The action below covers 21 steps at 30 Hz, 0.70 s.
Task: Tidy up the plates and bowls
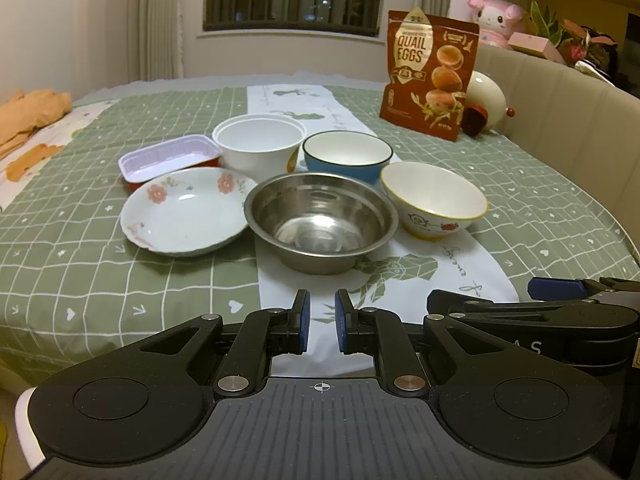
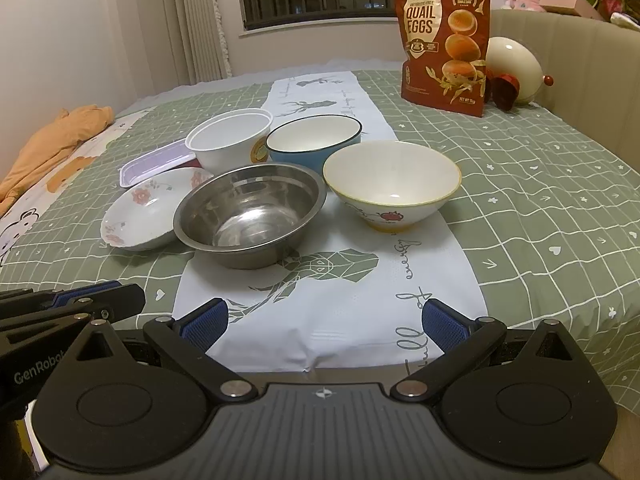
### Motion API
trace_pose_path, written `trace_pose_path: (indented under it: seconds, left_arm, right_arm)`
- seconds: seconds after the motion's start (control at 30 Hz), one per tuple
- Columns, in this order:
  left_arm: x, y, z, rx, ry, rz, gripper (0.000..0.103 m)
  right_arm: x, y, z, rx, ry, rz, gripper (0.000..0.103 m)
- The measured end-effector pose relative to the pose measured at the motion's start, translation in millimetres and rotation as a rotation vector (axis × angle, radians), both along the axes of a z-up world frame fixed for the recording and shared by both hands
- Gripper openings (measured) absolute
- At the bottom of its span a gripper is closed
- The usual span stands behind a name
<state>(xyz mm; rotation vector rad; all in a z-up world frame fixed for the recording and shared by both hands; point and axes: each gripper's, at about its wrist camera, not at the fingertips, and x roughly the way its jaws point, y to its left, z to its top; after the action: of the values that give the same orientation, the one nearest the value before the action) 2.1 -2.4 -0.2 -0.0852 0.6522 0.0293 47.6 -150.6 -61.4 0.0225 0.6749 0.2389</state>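
On the bed stand a steel bowl (image 1: 320, 224) (image 2: 248, 212), a floral plate (image 1: 182, 212) (image 2: 140, 212), a white-and-yellow bowl (image 1: 434, 200) (image 2: 390, 184), a blue bowl (image 1: 346, 156) (image 2: 312, 140), a white plastic bowl (image 1: 258, 142) (image 2: 230, 138) and a red-sided tray (image 1: 168, 158) (image 2: 154, 162). My left gripper (image 1: 322, 320) is nearly shut and empty, short of the steel bowl. My right gripper (image 2: 324, 324) is open and empty, in front of the bowls; it also shows in the left wrist view (image 1: 560, 300).
A quail egg bag (image 1: 430, 72) (image 2: 444, 40) stands at the back right beside a cream egg-shaped lamp (image 2: 514, 68). Orange cloth (image 1: 28, 116) (image 2: 60, 136) lies at the left. A padded headboard (image 1: 560, 120) runs along the right.
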Motion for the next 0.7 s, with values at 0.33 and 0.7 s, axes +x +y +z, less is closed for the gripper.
trace_pose_path:
  seconds: [0.33, 0.7]
  left_arm:
    - [0.2, -1.7, -3.1, 0.001, 0.004, 0.000, 0.015]
    - [0.9, -0.7, -3.5, -0.003, 0.009, 0.000, 0.015]
  right_arm:
    - [-0.1, 0.2, 1.5, 0.002, 0.003, 0.000, 0.103]
    - [0.5, 0.0, 1.2, 0.008, 0.008, 0.002, 0.103]
